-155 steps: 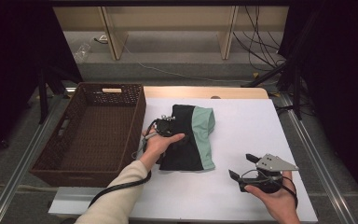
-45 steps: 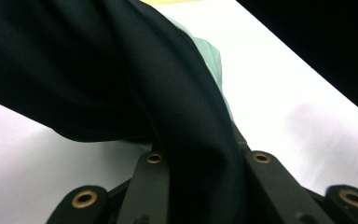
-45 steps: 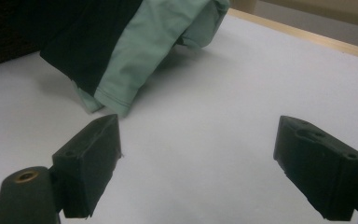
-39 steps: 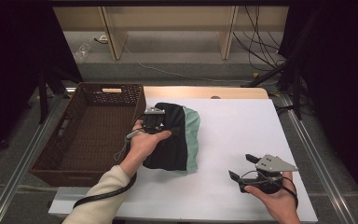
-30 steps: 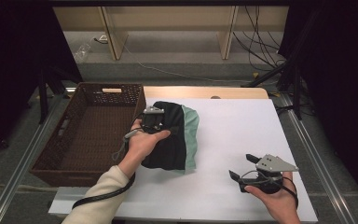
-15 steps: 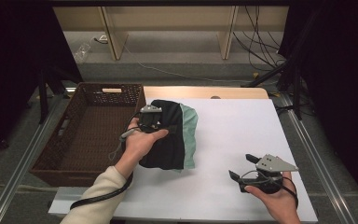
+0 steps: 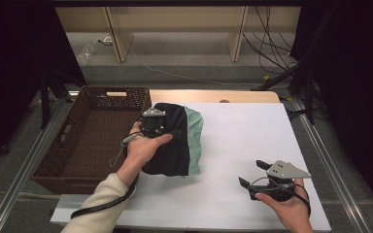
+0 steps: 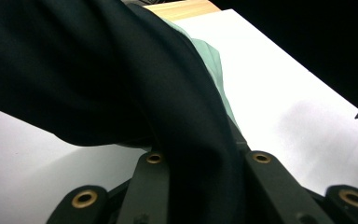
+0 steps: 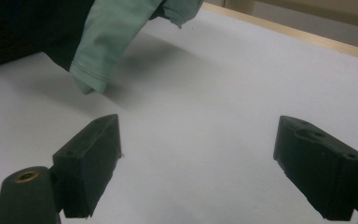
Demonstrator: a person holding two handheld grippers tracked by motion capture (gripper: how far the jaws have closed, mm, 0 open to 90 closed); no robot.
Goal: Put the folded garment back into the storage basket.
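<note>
A folded garment, black (image 7: 175, 148) with a mint-green side (image 7: 194, 141), hangs off the white table top (image 7: 252, 131) beside the basket. My left gripper (image 7: 166, 131) is shut on its black fold. In the left gripper view the black cloth (image 8: 121, 70) runs down between the two jaws of that gripper (image 8: 205, 161) and hides their tips. The right gripper view has the green hem (image 9: 102, 51) hanging above its shadow. My right gripper (image 7: 251, 173) rests near the front right of the table, open, with nothing between its fingers (image 9: 91, 154).
A dark brown wicker basket (image 7: 99, 141) stands at the left edge of the table, right beside the garment. A bare wooden strip (image 7: 213, 95) borders the table's far edge. Cables and shelf legs lie on the floor beyond it.
The garment lay flat on the table five seconds ago; now it is lifted. Over the last second my left hand has carried it slightly left toward the basket. The right gripper has not moved.
</note>
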